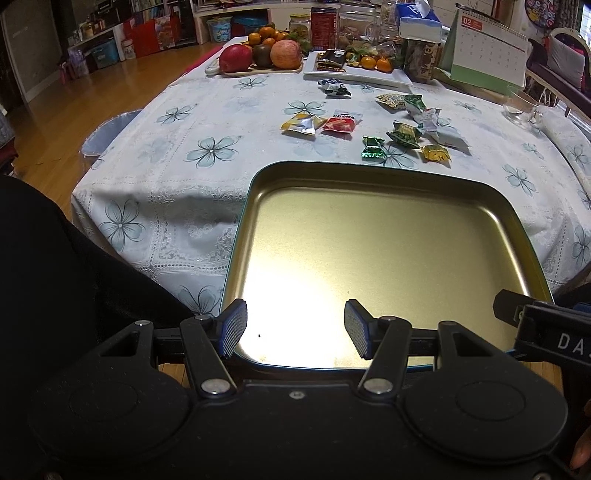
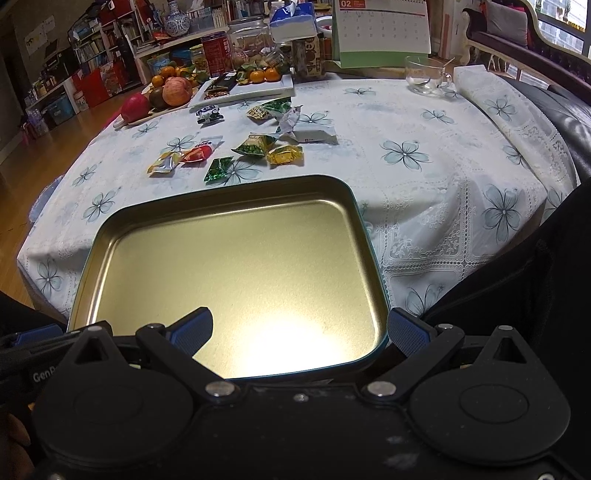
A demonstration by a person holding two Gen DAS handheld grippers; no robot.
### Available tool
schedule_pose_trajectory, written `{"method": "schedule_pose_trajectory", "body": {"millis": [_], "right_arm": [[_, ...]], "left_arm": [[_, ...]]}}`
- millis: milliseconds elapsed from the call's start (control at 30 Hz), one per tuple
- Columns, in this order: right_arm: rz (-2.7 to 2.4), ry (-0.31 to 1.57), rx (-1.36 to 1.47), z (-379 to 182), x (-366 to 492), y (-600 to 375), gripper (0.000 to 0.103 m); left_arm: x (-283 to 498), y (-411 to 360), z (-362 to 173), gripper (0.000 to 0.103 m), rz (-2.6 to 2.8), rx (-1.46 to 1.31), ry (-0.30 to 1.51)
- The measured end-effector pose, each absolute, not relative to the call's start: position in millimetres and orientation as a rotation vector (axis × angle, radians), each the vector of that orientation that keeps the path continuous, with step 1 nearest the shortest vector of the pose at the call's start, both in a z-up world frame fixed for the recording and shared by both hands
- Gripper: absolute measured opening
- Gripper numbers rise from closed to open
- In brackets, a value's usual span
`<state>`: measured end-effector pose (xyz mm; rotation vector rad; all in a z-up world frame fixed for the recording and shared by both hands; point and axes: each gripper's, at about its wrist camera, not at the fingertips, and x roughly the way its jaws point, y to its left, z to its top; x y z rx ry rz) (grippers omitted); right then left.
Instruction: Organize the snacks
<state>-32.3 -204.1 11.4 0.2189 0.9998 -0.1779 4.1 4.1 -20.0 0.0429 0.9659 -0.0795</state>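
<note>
Snack packets, small foil and plastic ones, lie scattered on the bench past the far rim of a shallow gold metal tin tray [image 1: 384, 236] with a teal outer edge. Bench wears a white lace tablecloth [image 1: 177, 177] printed with blue flowers.

Left wrist view: yellow foil packet [image 1: 300, 123] touches a red packet [image 1: 340, 122] at about 11 o'clock from the tray. Green shiny candy wrapper [image 1: 373, 147] sits just beyond the tray's far rim at 12, a green-and-yellow packet [image 1: 404, 133] and a small gold packet [image 1: 436, 153] near it toward 1 o'clock. White crumpled packet [image 1: 430, 120] and a yellow-green printed packet [image 1: 392, 100] lie farther out; a blue-white packet [image 1: 335, 88] is apart at 12, near a white rectangular plate [image 1: 397, 75].

Tray holds nothing; glare on its near floor.

Left gripper [image 1: 295, 332]: jaws wide apart, holding nothing, hovering over the tray's near edge. Right gripper [image 2: 297, 334]: jaws wide apart too, gripping nothing, one finger over the tray floor, the other outside the tray's right rim at its near corner.

Far side of the bench: wooden board with apples [image 1: 284, 53] and oranges, red tin can [image 1: 324, 26], tissue box [image 1: 419, 22], green desk calendar [image 1: 487, 51], clear glass cup [image 2: 424, 75] at 1 o'clock in the right wrist view.
</note>
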Motion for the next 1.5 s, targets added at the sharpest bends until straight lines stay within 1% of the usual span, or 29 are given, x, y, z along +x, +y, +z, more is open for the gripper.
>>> {"method": "schedule_pose_trajectory", "body": {"millis": [967,1500], "right_arm": [[-0.142,1.029,0.222,7.2,-29.7,-203.4,0.103],[-0.123,1.051,0.217,12.6,-24.9,-205.7,0.103]], "left_arm": [[4.1,-1.9,-24.7,0.061,-0.107,0.085,0.999],[-0.3,-9.0,-13.3,0.062,-0.106,0.176,0.943]]}}
